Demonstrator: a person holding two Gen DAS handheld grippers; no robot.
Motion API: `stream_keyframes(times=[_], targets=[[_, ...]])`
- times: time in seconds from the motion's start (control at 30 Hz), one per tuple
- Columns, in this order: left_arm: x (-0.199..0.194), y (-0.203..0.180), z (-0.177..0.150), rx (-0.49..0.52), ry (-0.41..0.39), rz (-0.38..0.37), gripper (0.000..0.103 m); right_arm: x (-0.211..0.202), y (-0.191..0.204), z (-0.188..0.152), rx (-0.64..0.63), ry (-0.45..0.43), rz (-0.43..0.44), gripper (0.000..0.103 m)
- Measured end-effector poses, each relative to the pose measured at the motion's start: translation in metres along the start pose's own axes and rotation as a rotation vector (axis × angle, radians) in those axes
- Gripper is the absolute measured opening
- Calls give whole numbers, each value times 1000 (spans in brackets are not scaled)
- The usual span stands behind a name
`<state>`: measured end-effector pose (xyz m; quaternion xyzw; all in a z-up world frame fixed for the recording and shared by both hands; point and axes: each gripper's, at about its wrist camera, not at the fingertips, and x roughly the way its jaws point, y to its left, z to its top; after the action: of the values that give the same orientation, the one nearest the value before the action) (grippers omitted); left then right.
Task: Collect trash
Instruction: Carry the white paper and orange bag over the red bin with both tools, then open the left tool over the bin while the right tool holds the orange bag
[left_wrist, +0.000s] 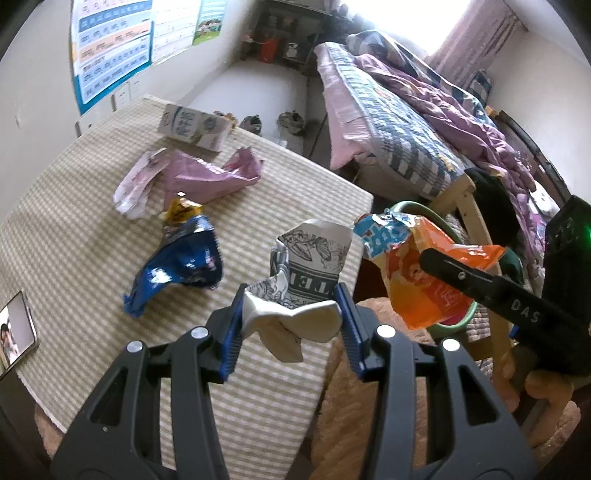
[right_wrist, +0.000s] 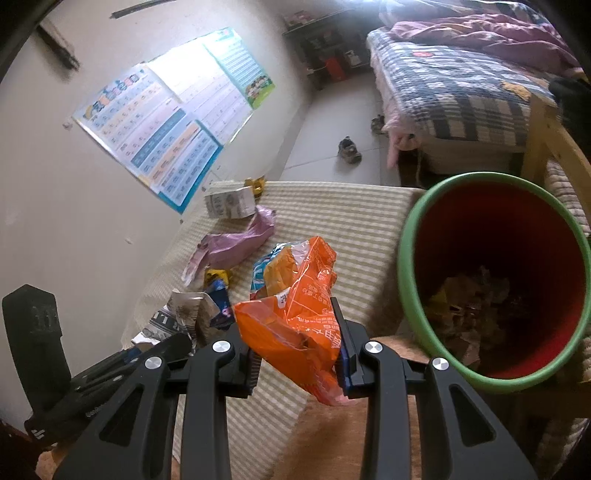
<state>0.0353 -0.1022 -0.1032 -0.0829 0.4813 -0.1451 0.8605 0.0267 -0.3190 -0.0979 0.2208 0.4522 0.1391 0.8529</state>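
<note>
mid-carry: left gripper (left_wrist: 290, 317) clamped a crumpled printed paper (left_wrist: 310, 266), right gripper (right_wrist: 297, 349) pinched an orange snack bag (right_wrist: 295, 306), both lifted over the striped table (left_wrist: 92, 206). next likely move: swing to the green-rimmed bin (right_wrist: 410, 236) and release. blue wrapper (left_wrist: 181, 262) remained.

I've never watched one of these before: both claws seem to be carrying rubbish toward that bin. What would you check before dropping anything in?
1. Right claw clamped on the orange snack bag: ok.
2. Left claw clamped on the crumpled paper cup: ok.
3. Green-rimmed bin open, with room above the trash inside: ok.
4. Orange snack bag over the bin's mouth: not ok, it hangs beside the rim.
5. Crumpled paper cup over the bin: not ok, it hangs by the table's edge.
6. Table cleared: not ok; blue wrapper, purple wrapper and milk carton remain.
</note>
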Motion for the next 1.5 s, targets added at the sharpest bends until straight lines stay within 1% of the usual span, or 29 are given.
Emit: stream_keyframes(times=[0.33, 0.63, 0.83, 1.03, 1.3, 1.5], targets=[[14, -38, 10, 66, 16, -42, 44, -20, -48, 4, 94, -43, -59, 31], [27, -74, 13, 130, 35, -80, 44, -36, -85, 0, 168, -71, -105, 31], [36, -97, 14, 175, 51, -104, 44, -43, -98, -1, 197, -88, -121, 31], [47, -116, 8, 223, 80, -123, 44, -50, -111, -1, 223, -104, -147, 31], [66, -135, 10, 249, 121, -153, 44, -62, -129, 0, 265, -132, -185, 31], [74, -156, 14, 281, 127, -183, 44, -69, -140, -2, 287, -148, -210, 31]])
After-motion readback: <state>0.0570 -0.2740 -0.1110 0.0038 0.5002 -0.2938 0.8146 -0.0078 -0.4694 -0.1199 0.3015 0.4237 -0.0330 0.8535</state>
